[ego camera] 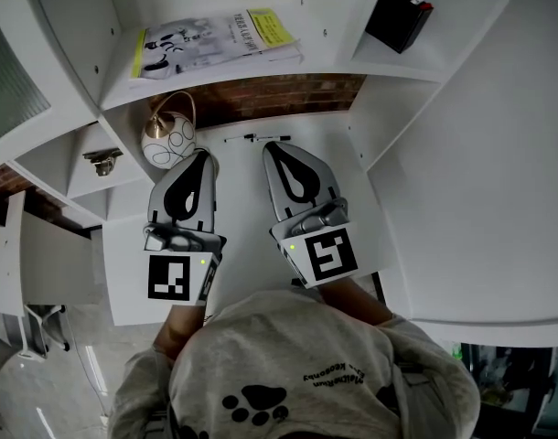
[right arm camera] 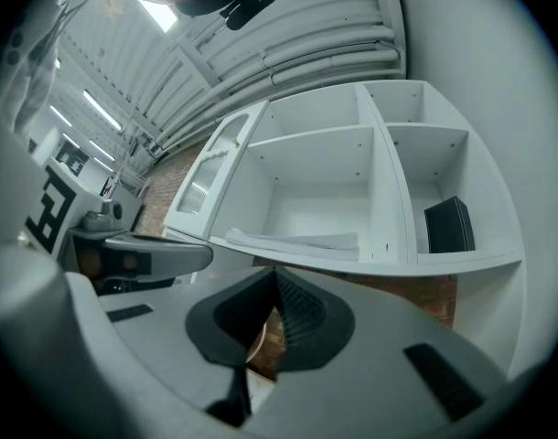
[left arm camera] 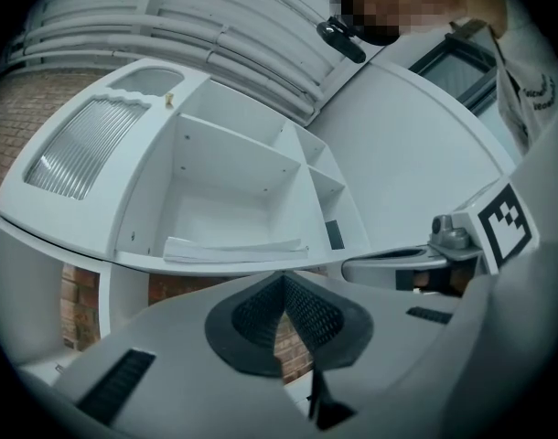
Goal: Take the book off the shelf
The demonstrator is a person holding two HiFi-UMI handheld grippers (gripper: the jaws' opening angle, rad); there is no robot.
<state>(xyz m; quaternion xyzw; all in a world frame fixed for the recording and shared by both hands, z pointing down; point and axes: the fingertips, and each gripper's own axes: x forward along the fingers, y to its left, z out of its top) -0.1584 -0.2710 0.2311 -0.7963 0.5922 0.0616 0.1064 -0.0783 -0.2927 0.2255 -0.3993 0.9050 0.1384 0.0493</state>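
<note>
Left gripper (ego camera: 199, 156) and right gripper (ego camera: 276, 147): jaws of each pressed together, nothing between them, side by side over the white desk (ego camera: 238, 183). Beyond, the book (ego camera: 215, 39) lies flat on the shelf (ego camera: 338, 51), well apart from both

We are seeing a white book (ego camera: 215, 42) showing black drawings and a yellow patch on the white shelf (ego camera: 338, 58), with red-brown brick (ego camera: 288, 94) nearer. At far right a box (ego camera: 400, 16) is showing black; at left, a white ornament (ego camera: 167, 143) is bearing dark loops.
</note>
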